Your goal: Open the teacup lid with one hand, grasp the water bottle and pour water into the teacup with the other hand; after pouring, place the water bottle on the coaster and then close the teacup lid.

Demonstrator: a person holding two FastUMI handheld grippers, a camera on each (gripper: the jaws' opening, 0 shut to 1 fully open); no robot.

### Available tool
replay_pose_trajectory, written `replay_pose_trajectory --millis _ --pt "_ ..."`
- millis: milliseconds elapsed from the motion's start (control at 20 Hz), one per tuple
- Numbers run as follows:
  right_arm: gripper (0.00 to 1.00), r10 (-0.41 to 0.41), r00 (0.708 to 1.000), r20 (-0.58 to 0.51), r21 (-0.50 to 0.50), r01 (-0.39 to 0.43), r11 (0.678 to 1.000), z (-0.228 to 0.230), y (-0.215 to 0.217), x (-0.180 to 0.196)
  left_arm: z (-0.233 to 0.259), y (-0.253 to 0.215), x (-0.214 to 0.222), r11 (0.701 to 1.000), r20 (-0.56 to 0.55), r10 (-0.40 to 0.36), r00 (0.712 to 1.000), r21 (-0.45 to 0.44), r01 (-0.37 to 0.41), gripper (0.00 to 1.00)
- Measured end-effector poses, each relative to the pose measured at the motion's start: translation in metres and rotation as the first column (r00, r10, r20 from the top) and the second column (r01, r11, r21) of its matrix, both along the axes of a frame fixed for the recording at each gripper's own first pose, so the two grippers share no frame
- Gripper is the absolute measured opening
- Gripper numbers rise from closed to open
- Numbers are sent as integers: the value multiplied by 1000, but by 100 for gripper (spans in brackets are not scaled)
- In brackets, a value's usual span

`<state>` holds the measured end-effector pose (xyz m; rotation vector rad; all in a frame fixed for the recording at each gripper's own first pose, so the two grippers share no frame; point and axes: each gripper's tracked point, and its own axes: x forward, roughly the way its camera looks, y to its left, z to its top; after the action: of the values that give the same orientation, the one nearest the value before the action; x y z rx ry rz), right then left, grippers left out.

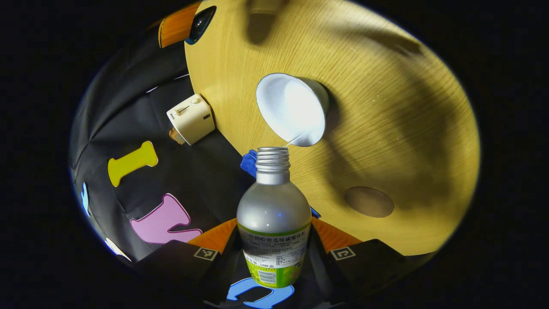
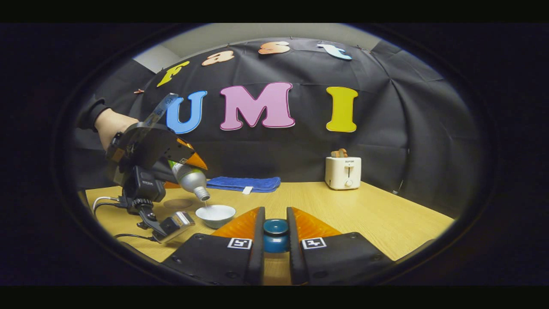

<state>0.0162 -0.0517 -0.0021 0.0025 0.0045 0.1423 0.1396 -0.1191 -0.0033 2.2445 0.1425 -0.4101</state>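
My left gripper [image 1: 274, 231] is shut on a clear water bottle [image 1: 274, 206] with a green label, uncapped and tilted mouth-down. Its neck points at the white teacup [image 1: 291, 109] on the wooden table, and a thin stream of water runs into the cup. In the right gripper view the left gripper [image 2: 188, 161] holds the bottle [image 2: 191, 179] slanted over the teacup [image 2: 215, 214]. My right gripper [image 2: 275, 223] is shut on the dark blue teacup lid [image 2: 275, 236], held off to the cup's right. A round brown coaster [image 1: 369, 201] lies beside the cup, also the coaster [image 2: 178, 203].
A white toaster [image 2: 343, 171] stands at the table's back edge, and a folded blue cloth [image 2: 242, 183] lies behind the cup. A person's hand [image 2: 113, 124] holds the left gripper, with cables [image 2: 107, 201] trailing on the table under it. The table's right half [image 2: 364, 214] is bare wood.
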Motion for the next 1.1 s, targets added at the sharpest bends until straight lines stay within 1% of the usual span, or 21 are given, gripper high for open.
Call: replay_pose_trajectory --millis 50,100,150,200,250,350,450,750,800,850,900,950,1000,1050,1100 --pt "31 0 1000 0 0 0 1000 0 0 0 0 1 0 1000 2 0 1000 0 0 80" --pt "31 0 1000 0 0 0 1000 0 0 0 -1 1 -1 1000 5 -2 1000 1 2 80" --pt "28 0 1000 0 0 0 1000 0 0 0 0 0 0 1000 9 -2 1000 0 2 80" --pt "31 0 1000 0 0 0 1000 0 0 0 -1 1 -1 1000 9 0 1000 -4 0 80" --pt "31 0 1000 0 0 0 1000 0 0 0 0 1 0 1000 11 1 1000 -8 -1 80" --pt "24 0 1000 0 0 0 1000 1 1 0 0 0 0 1000 17 -2 1000 -7 2 80" --pt "31 0 1000 0 0 0 1000 0 1 0 -1 0 -2 1000 19 -7 1000 -16 7 80" --pt "31 0 1000 -1 0 0 1000 0 0 0 -7 -2 -8 998 21 -23 1000 -56 24 80" --pt "28 0 1000 -1 0 0 1000 0 0 0 -8 -2 -8 997 23 -27 999 -75 29 80" --pt "28 -1 1000 -1 0 1 1000 0 0 1 -10 -2 -8 995 19 -26 999 -94 28 80" --pt "31 -9 1000 -1 0 9 1000 0 -2 1 -12 -2 -9 993 18 -27 999 -115 29 79" --pt "31 -14 1000 0 0 14 1000 0 -3 1 -13 -3 -10 989 18 -33 999 -146 35 80" --pt "31 -17 1000 0 -1 17 1000 -1 -3 1 -15 -5 -12 980 14 -40 999 -193 42 80" --pt "28 -19 1000 0 -1 19 1000 0 -4 0 -15 -4 -12 966 2 -34 999 -258 33 79" --pt "28 -22 1000 -1 -1 22 1000 0 -4 2 -18 0 -16 941 -18 -19 1000 -337 11 79"
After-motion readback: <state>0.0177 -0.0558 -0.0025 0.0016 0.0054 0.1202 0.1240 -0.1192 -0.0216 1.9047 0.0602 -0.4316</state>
